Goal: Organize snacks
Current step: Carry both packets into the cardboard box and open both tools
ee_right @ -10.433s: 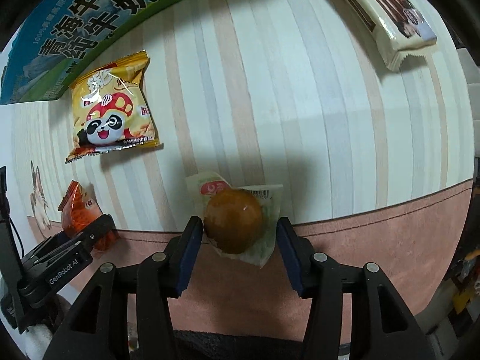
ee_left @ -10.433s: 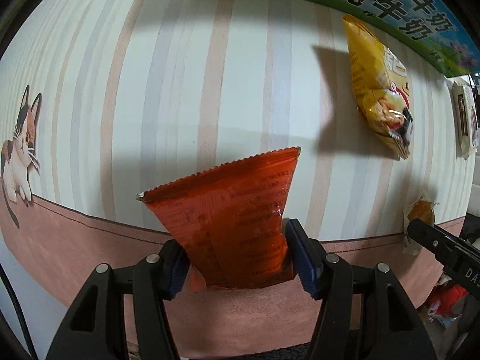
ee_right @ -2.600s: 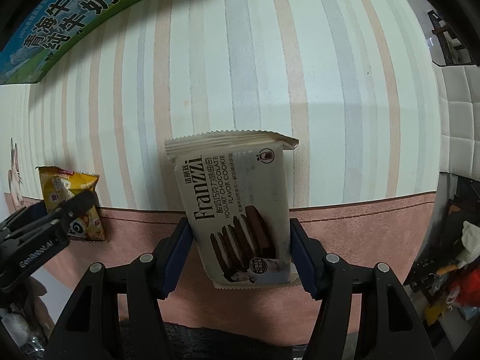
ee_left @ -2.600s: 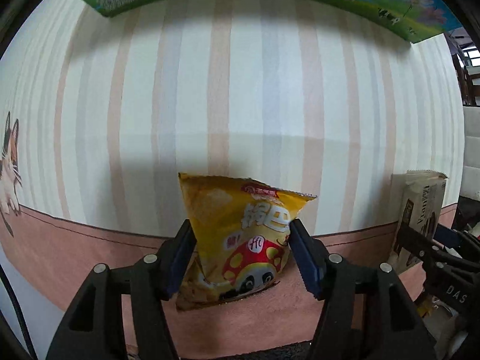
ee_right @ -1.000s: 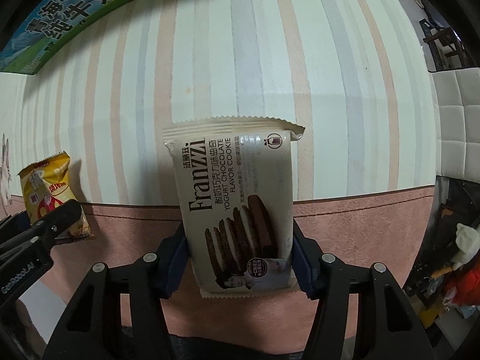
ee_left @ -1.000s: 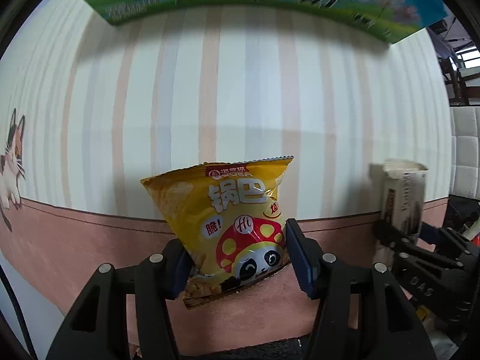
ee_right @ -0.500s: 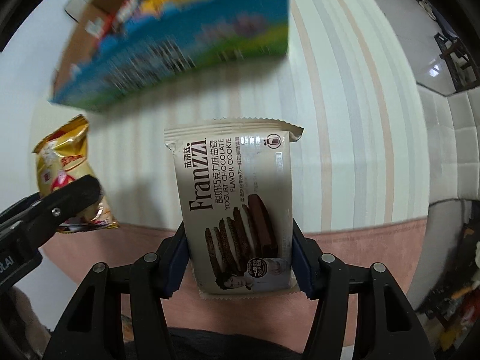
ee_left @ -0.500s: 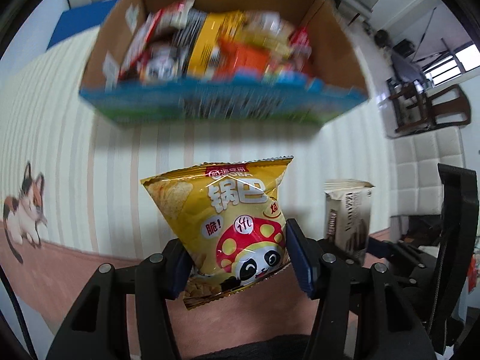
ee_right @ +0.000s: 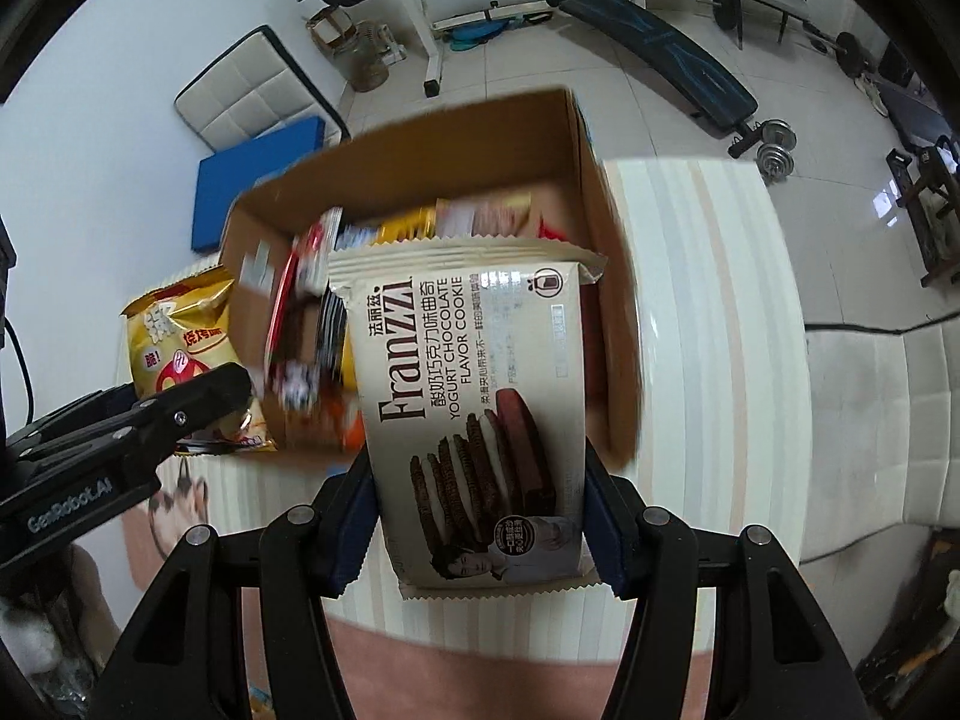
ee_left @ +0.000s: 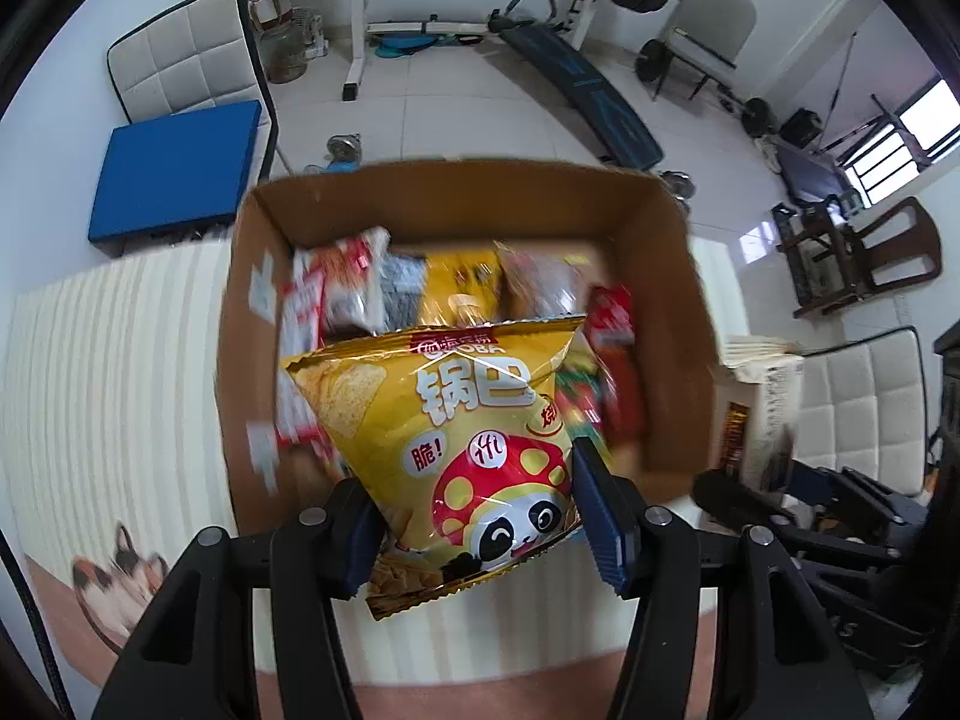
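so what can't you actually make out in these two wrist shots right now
- Packets inside the open cardboard box: motion-blurred in both views; labels unreadable.
- Box floor: hidden in the left wrist view by the yellow panda crisp bag in the left hand-held gripper.
- Box's near wall: hidden in the right wrist view by the cream Franzzi cookie pack in the right hand-held gripper.
- Cat print on the striped tablecloth: blurred.

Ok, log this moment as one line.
left gripper: shut on chips bag | right gripper: shut on cookie pack | both above box | box: part-filled with snacks
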Motion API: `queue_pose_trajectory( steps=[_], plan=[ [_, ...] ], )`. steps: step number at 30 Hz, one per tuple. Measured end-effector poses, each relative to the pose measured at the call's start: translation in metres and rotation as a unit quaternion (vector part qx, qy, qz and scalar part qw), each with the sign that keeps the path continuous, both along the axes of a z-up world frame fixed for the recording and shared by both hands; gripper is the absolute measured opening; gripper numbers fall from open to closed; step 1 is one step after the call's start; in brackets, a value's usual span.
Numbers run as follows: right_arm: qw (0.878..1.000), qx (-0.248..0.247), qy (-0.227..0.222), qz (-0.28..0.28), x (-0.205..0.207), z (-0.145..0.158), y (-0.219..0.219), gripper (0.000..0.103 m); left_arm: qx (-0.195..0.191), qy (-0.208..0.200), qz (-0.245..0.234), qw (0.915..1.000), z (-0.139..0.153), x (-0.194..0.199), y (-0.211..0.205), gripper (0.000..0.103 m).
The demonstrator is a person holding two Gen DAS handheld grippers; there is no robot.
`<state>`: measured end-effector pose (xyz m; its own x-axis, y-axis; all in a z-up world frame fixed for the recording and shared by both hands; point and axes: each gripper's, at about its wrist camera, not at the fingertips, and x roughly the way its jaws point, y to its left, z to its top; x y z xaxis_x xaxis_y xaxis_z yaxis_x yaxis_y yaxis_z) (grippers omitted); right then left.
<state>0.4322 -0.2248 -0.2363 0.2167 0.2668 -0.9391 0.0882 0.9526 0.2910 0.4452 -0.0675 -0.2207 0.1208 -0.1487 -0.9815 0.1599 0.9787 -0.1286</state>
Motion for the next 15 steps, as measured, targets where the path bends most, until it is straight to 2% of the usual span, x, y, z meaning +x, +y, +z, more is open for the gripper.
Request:
queue_pose_trajectory(
  steps=[7,15],
  plan=[
    [0.999,0.024,0.033,0.009,0.083,-0.028,0.021,0.062,0.017,0.053,0.016,0.9983,-0.040,0.066,0.019,0.054],
    [0.997,0.026,0.062,0.029,0.142,-0.056,0.052,0.063,0.030,0.109,0.025,0.9932,-0.076,0.091,0.037,0.055]
  ],
)
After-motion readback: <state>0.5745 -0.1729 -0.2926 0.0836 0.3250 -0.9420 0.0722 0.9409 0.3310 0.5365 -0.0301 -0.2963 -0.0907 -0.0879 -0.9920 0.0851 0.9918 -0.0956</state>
